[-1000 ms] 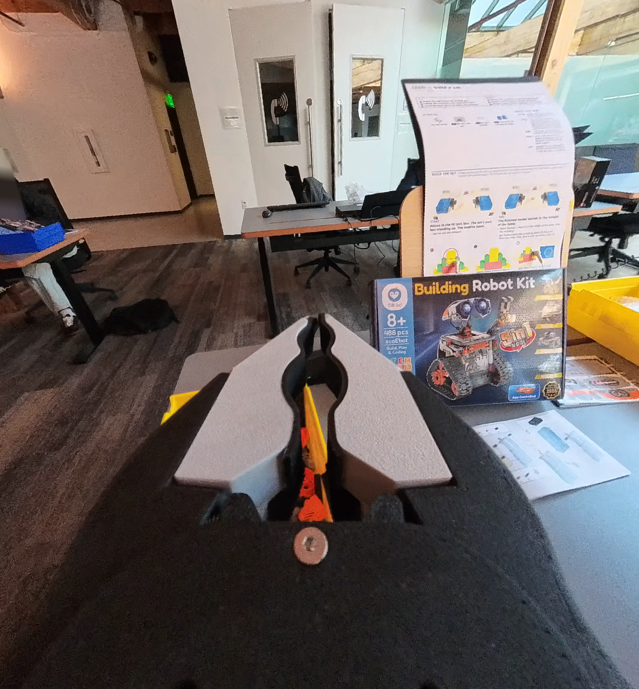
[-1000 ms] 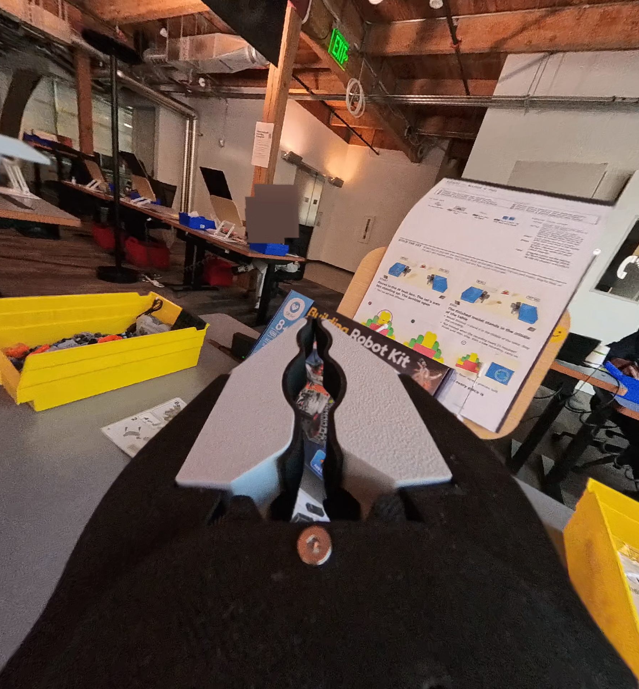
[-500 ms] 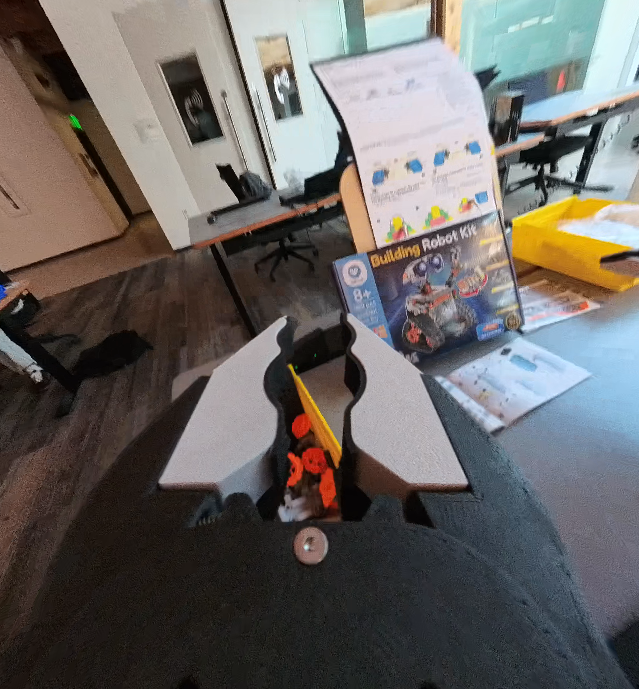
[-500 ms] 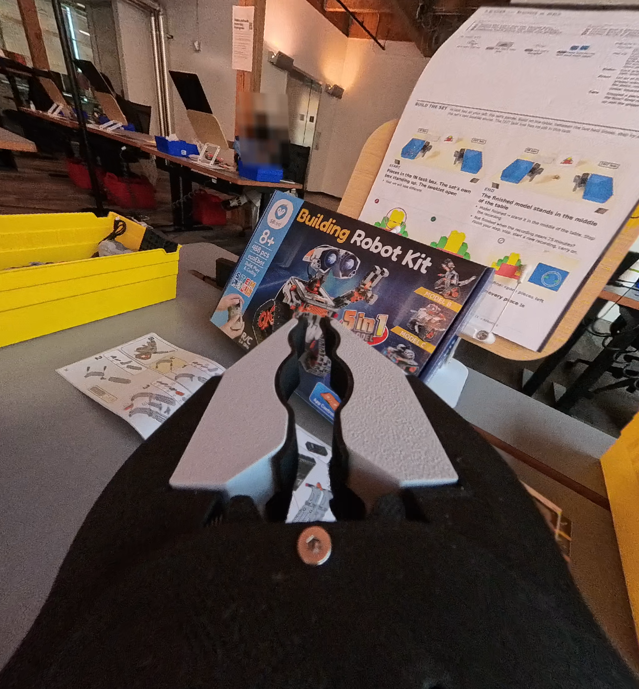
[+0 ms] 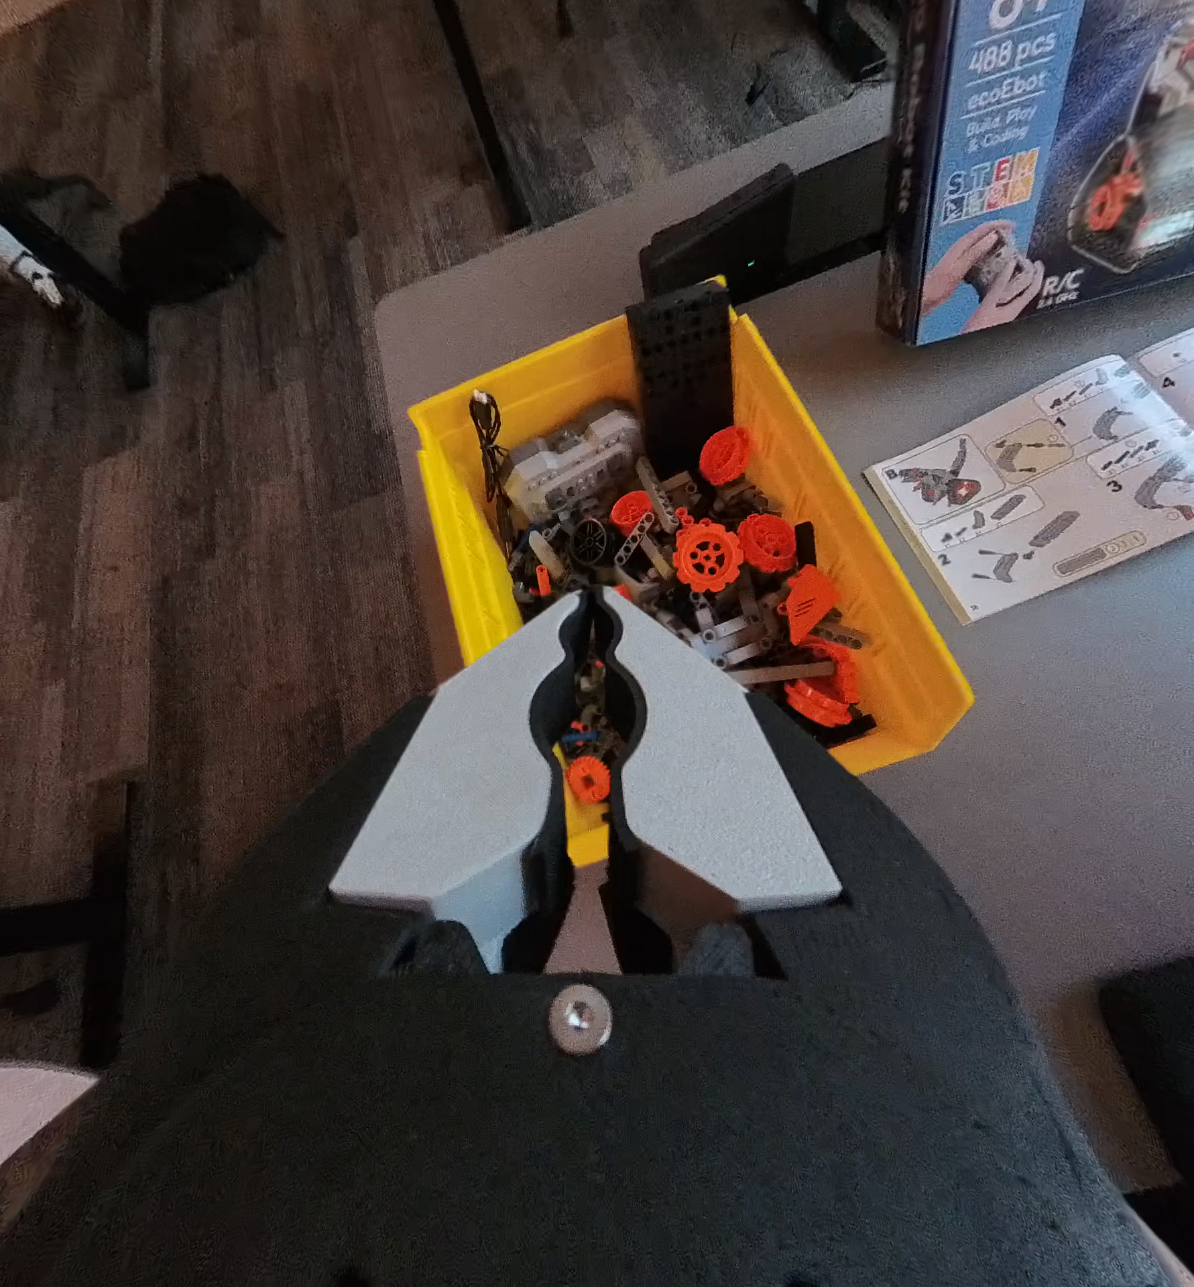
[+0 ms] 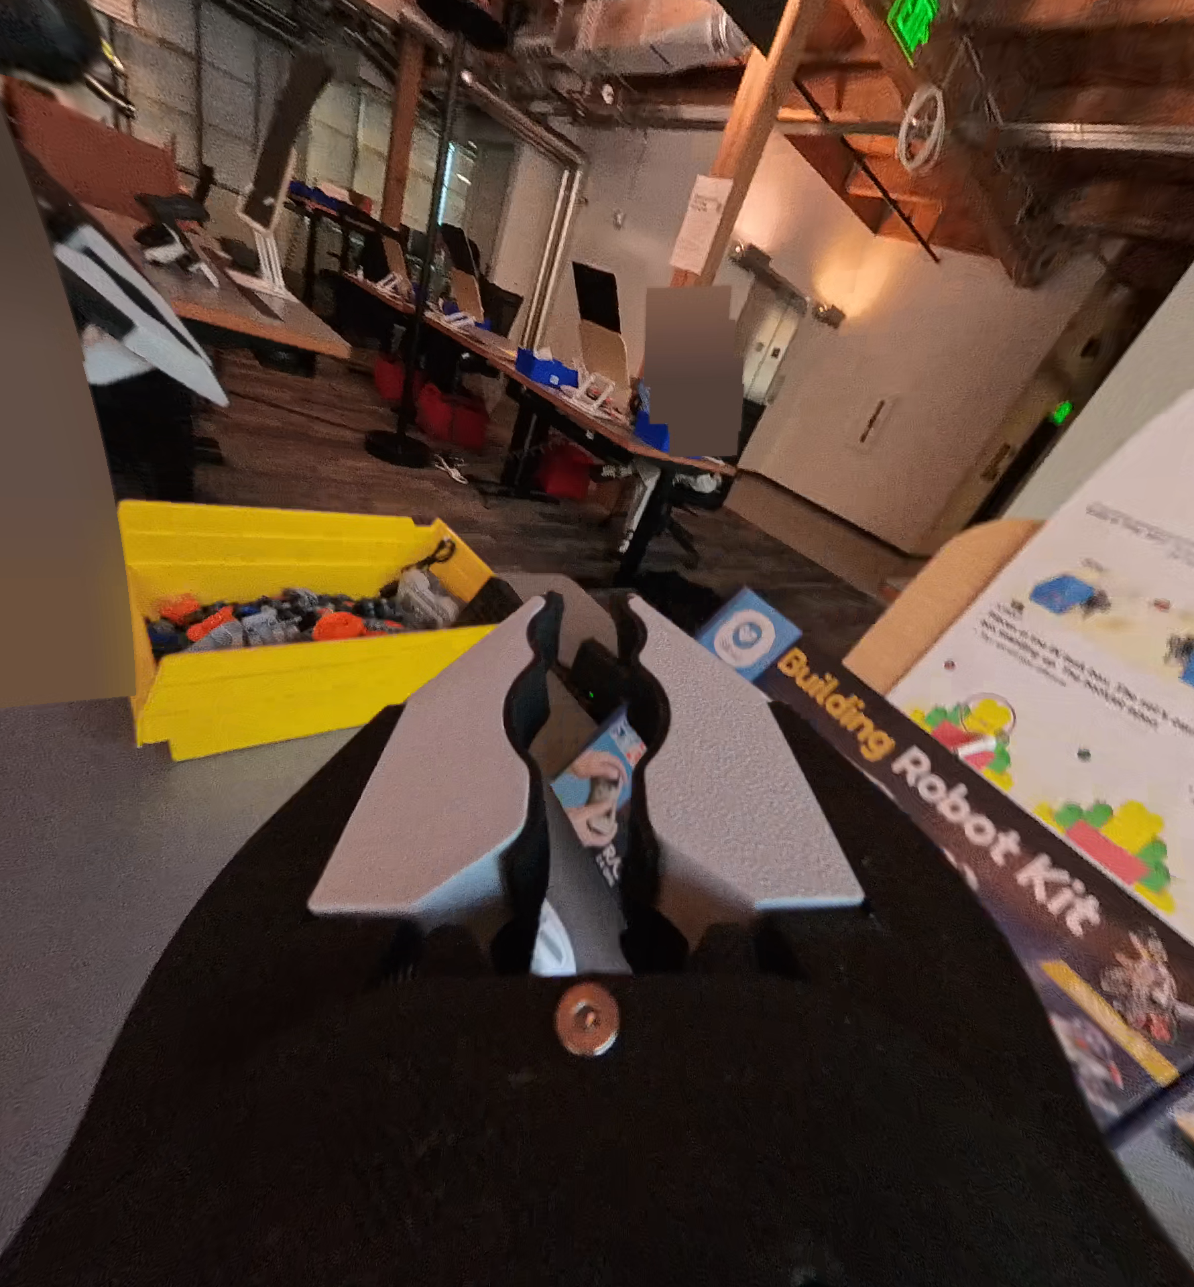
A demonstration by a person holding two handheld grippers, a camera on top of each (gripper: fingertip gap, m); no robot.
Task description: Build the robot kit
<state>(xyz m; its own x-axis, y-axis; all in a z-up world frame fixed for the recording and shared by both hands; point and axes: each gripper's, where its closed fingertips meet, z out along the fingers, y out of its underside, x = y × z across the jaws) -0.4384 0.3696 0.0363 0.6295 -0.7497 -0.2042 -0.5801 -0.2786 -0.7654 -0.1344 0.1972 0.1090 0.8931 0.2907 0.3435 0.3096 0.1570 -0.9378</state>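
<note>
My left gripper (image 5: 597, 597) points down over the near end of a yellow bin (image 5: 883, 557) on the grey table (image 5: 1067, 801). Its jaws are shut and hold nothing. The bin holds several orange gears (image 5: 707, 557), grey beams, a grey motor block (image 5: 573, 453) and an upright black perforated plate (image 5: 684, 376). My right gripper (image 6: 588, 600) hovers above the table, with its jaws a little apart and empty. It points past the left end of the robot kit box (image 6: 928, 787), and the yellow bin (image 6: 301, 682) lies to its left.
The kit box (image 5: 998, 174) stands behind and to the right of the bin. An open instruction booklet (image 5: 1067, 473) lies to the right of the bin. A black device (image 5: 719, 237) sits behind it. A printed sheet on a wooden stand (image 6: 1102, 696) rises behind the box. The table edge and the floor are to the left.
My left gripper has tilted down over the bin and its jaws have closed. My right gripper has swung left toward the bin and its jaws have opened a little.
</note>
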